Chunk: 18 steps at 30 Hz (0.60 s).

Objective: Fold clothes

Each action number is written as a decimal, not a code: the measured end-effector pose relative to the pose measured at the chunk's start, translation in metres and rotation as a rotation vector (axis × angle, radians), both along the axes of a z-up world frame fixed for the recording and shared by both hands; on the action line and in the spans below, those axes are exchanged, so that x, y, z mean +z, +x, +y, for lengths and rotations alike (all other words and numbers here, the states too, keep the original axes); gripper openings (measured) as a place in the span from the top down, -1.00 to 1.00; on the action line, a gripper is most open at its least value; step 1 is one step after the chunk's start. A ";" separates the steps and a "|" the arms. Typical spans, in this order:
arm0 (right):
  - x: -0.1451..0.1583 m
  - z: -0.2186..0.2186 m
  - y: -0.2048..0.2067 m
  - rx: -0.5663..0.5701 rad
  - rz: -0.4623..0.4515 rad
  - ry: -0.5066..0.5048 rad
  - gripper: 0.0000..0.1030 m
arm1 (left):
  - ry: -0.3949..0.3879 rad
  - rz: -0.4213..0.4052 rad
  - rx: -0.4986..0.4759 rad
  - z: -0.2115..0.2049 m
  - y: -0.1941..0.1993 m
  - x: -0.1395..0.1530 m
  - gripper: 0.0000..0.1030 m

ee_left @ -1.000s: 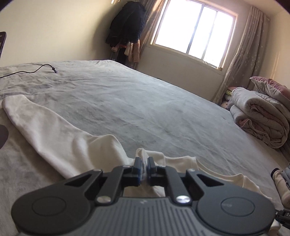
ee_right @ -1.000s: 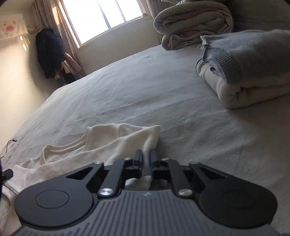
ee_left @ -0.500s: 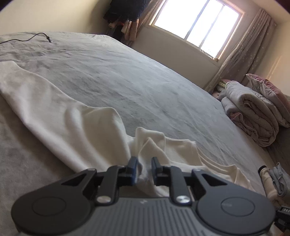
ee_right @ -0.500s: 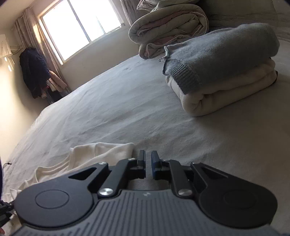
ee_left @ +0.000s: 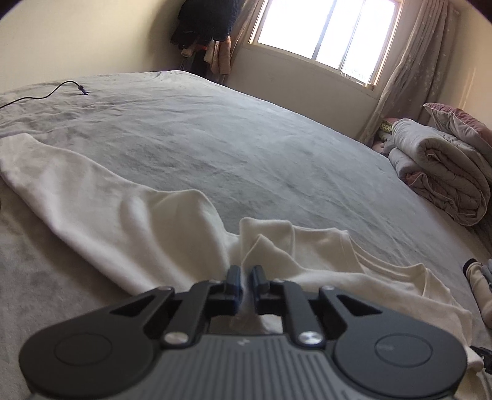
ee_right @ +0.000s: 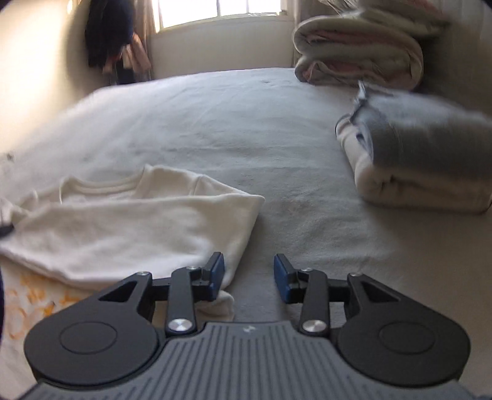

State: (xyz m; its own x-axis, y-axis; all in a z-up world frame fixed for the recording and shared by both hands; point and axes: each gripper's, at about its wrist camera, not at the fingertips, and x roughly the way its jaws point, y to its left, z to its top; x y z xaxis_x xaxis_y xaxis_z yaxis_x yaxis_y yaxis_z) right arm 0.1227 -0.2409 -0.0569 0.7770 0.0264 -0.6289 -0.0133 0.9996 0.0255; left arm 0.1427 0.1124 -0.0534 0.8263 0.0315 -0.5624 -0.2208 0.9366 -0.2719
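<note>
Nearest, on the grey bed cover (ee_left: 276, 160): cream sweatshirt (ee_left: 132, 221), lying flat-ish and only partly folded. Left gripper (ee_left: 244, 281) pinched on a raised ridge of that sweatshirt near the shoulder, jaws closing, cloth between them. Right gripper (ee_right: 248, 270) at the sweatshirt's right-hand edge, jaws opening, fingers apart with only bed cover in the gap; left pad just touching the cloth edge, nothing clamped.

Judged progress: early to middle on this garment. One side looks turned in over the body in the right wrist view, giving a straight folded edge beside the right gripper. Long sleeve (ee_left: 46, 172) stretched out to the left of the sweatshirt's body, not yet folded in; neckline (ee_right: 101, 186) open and visible. Left to do, probably: bring that sleeve across, then halve the body.

Further out, right of the sweatshirt: a finished stack, grey sweater (ee_right: 430, 138) on top of a cream folded garment (ee_right: 415, 190), well apart. So at least two items seemingly done.

Beyond, still on the bed: rolled quilt (ee_left: 442, 172) far right of the sweatshirt, black cable (ee_left: 46, 92) far left. Nothing across the fold path. Farthest: dark coat (ee_left: 203, 21) hanging beside the bright window (ee_left: 329, 27).
</note>
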 end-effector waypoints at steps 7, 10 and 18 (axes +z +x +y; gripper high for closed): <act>0.018 0.001 -0.009 0.016 -0.165 0.102 0.19 | 0.082 -0.036 0.169 0.027 -0.030 0.026 -0.02; 0.017 0.007 -0.006 0.041 -0.168 0.144 0.18 | 0.057 -0.003 0.283 0.052 -0.033 0.023 -0.17; 0.014 0.018 -0.001 0.060 -0.152 0.189 0.17 | 0.069 0.005 0.420 0.080 -0.020 0.002 -0.16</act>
State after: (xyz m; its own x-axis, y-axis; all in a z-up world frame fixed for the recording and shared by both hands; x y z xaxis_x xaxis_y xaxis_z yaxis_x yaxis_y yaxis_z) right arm 0.1213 -0.2230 -0.0424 0.8557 0.1816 -0.4845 -0.0908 0.9745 0.2050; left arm 0.1230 0.1926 -0.0509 0.7313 0.4022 -0.5509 -0.5879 0.7812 -0.2101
